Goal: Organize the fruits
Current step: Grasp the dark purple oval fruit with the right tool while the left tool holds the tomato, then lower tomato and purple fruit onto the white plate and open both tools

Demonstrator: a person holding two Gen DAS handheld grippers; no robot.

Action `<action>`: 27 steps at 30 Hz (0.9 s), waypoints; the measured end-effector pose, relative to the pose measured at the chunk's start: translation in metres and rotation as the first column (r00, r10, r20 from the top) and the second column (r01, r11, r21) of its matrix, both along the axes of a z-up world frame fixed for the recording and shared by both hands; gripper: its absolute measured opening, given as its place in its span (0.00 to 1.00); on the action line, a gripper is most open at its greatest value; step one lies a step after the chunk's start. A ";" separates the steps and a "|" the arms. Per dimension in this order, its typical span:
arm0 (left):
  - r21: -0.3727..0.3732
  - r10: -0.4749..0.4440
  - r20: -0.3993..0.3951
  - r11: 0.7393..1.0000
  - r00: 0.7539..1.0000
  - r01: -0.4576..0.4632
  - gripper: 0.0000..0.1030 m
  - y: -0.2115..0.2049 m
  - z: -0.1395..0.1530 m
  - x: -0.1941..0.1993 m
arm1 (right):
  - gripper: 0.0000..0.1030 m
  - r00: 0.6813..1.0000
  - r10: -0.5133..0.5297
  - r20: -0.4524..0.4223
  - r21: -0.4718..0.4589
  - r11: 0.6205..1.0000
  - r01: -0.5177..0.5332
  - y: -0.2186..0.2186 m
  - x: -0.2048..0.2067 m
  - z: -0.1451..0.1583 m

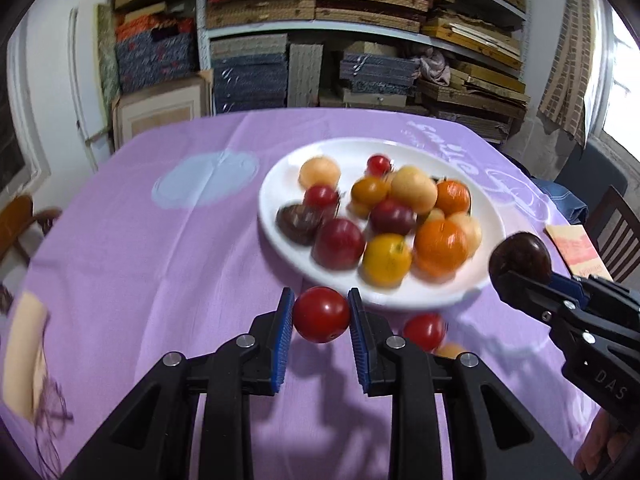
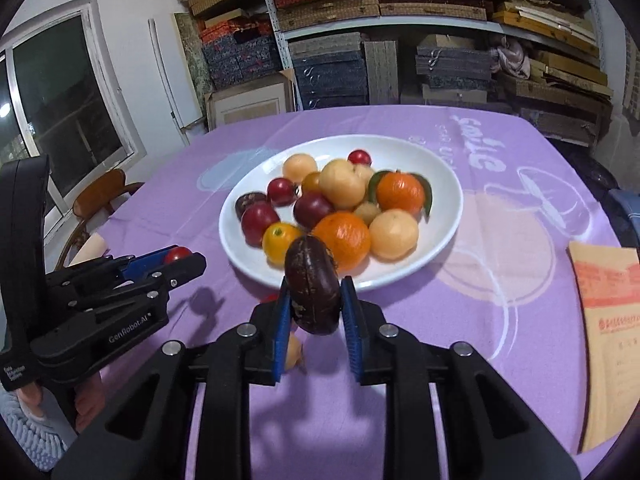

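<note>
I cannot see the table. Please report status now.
Left hand-held gripper shut on red tomato. Right hand-held gripper shut on dark fruit. White plate ahead, already crowded. Path clear.

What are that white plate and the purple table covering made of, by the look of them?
The white plate looks like glazed ceramic or porcelain: smooth and glossy with soft highlights on its rim, though glossy plastic cannot be ruled out. The purple table covering looks like thin woven cloth with a matte finish: it shows fold creases and printed pale shapes and lettering.
</note>
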State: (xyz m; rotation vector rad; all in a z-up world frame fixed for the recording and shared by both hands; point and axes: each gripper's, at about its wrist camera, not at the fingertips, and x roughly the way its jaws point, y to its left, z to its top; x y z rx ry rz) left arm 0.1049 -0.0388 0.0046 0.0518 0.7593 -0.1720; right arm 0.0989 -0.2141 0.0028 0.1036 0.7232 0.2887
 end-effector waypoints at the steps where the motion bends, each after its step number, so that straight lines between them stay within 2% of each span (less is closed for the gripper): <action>1: -0.001 0.002 0.005 1.000 1.000 -0.002 0.27 -0.004 0.003 0.010 | 0.22 1.000 -0.017 -0.001 -0.005 1.000 0.017 -0.001 0.014 0.003; 3: -0.011 0.004 -0.002 1.000 1.000 -0.004 0.27 -0.012 0.007 0.033 | 0.22 0.999 -0.047 -0.002 -0.016 0.999 0.047 -0.004 0.038 0.007; 5: -0.020 0.007 -0.015 1.000 1.000 -0.007 0.27 -0.017 0.008 0.052 | 0.25 0.999 -0.032 -0.041 -0.044 0.999 0.030 0.000 0.057 0.004; 6: -0.025 0.013 -0.020 1.000 1.000 -0.013 0.33 -0.018 0.008 0.059 | 0.29 0.999 -0.044 -0.028 -0.057 0.997 0.042 0.001 0.061 0.004; 7: -0.028 0.021 -0.019 0.999 1.000 -0.022 0.43 -0.018 0.008 0.066 | 0.44 0.998 -0.054 -0.012 -0.078 0.996 0.053 0.002 0.063 0.004; 8: -0.032 0.029 -0.012 0.999 0.999 -0.030 0.48 -0.018 0.009 0.070 | 0.50 0.998 -0.056 0.008 -0.097 0.994 0.056 0.004 0.062 0.005; 10: -0.026 0.043 0.006 0.999 0.999 -0.043 0.58 -0.017 0.010 0.074 | 0.51 0.998 -0.057 0.034 -0.110 0.992 0.060 0.003 0.056 0.006; 12: -0.027 0.046 0.007 0.999 0.999 -0.045 0.59 -0.014 0.010 0.074 | 0.51 0.998 -0.053 0.039 -0.094 0.994 0.056 -0.001 0.047 0.005; 15: -0.042 0.052 0.003 0.998 0.999 -0.052 0.66 -0.008 0.009 0.069 | 0.52 0.997 -0.054 0.063 -0.093 0.994 0.060 -0.007 0.027 0.004; 19: -0.051 0.038 -0.013 0.998 0.999 -0.039 0.66 -0.001 0.004 0.054 | 0.57 0.998 -0.005 0.057 -0.064 0.998 0.008 -0.009 -0.009 -0.003; 23: -0.032 -0.012 -0.011 0.999 1.000 0.011 0.66 -0.002 -0.003 0.028 | 0.59 0.997 0.060 0.038 -0.080 0.995 -0.056 -0.002 -0.047 -0.019; 27: -0.037 -0.062 -0.027 0.997 0.998 0.061 0.66 -0.008 -0.013 0.005 | 0.60 0.997 0.074 0.002 -0.063 0.995 -0.073 -0.007 -0.071 -0.032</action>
